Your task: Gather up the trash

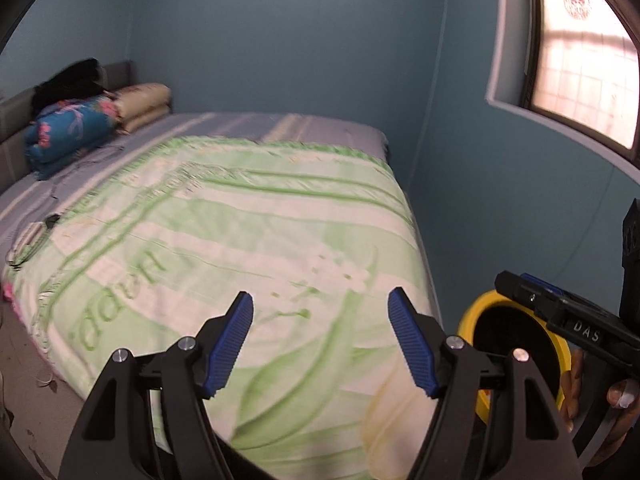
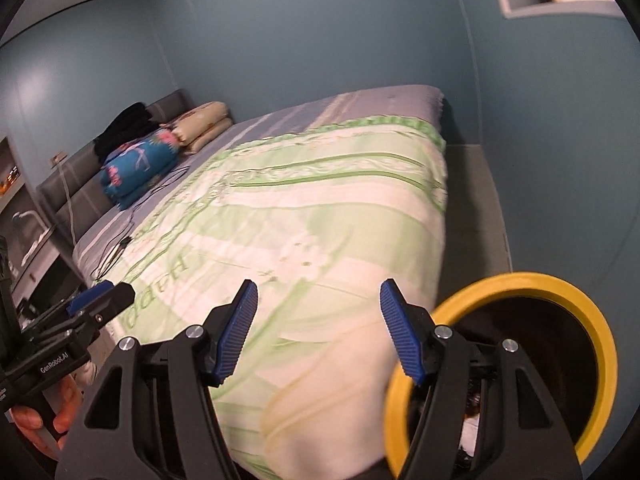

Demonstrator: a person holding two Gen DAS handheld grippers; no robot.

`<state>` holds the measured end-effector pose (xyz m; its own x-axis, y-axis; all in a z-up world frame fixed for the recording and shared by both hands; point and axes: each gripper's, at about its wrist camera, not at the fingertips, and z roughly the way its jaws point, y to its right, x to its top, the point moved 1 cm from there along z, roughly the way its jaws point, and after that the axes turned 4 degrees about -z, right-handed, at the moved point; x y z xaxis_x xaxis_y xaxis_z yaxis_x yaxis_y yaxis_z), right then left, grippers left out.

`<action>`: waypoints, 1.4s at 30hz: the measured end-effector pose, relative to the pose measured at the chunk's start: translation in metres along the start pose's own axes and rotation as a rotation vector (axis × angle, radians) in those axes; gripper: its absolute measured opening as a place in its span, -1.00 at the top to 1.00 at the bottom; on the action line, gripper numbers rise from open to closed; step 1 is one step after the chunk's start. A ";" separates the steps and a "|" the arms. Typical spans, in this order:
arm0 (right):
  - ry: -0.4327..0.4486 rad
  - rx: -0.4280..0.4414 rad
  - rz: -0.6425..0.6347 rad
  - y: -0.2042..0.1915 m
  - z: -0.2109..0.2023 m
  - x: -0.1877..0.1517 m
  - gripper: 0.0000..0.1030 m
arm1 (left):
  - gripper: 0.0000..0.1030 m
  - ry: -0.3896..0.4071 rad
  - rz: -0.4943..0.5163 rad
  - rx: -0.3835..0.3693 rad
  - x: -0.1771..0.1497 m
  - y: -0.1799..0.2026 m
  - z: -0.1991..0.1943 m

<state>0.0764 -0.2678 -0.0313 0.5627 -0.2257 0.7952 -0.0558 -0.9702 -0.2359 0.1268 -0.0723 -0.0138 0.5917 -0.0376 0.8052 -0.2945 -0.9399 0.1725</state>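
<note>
A bin with a yellow rim (image 2: 600, 364) stands on the floor at the near right corner of the bed, and something white (image 2: 472, 428) lies inside it. The yellow rim (image 1: 476, 308) also shows low right in the left wrist view. My left gripper (image 1: 320, 340) is open over the foot of the bed with nothing between its blue pads. My right gripper (image 2: 318, 336) is also open and empty, with its right finger in front of the bin's rim. Each gripper shows in the other's view: the right gripper (image 1: 516, 284) over the bin, the left gripper (image 2: 108, 296) at the left edge.
The bed carries a green and white blanket (image 1: 248, 240). Folded bedding (image 1: 72, 128) and pillows (image 1: 144, 104) are piled at the headboard. A dark cable with a small plug (image 1: 52, 220) runs across the sheet. Blue walls close in behind; a window (image 1: 584, 52) is at the right.
</note>
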 end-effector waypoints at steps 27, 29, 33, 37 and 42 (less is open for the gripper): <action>0.363 -0.054 -0.068 -0.075 -0.063 0.003 -0.84 | -0.84 0.430 -0.084 0.188 -0.015 -0.051 -0.137; 0.354 -0.047 -0.075 -0.076 -0.061 0.000 -0.84 | -0.84 0.433 -0.092 0.179 -0.016 -0.053 -0.138; 0.343 -0.046 -0.096 -0.080 -0.060 -0.004 -0.84 | -0.84 0.437 -0.085 0.219 -0.020 -0.053 -0.136; 0.333 -0.038 -0.096 -0.083 -0.056 -0.007 -0.84 | -0.84 0.433 -0.090 0.218 -0.023 -0.054 -0.135; 0.331 -0.041 -0.100 -0.083 -0.054 -0.007 -0.84 | -0.84 0.425 -0.101 0.215 -0.025 -0.059 -0.134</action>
<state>0.0322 -0.1906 0.0124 0.2699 -0.1397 0.9527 -0.0510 -0.9901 -0.1307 0.0284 0.0294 0.0322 0.2373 0.1573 0.9586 -0.0628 -0.9823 0.1767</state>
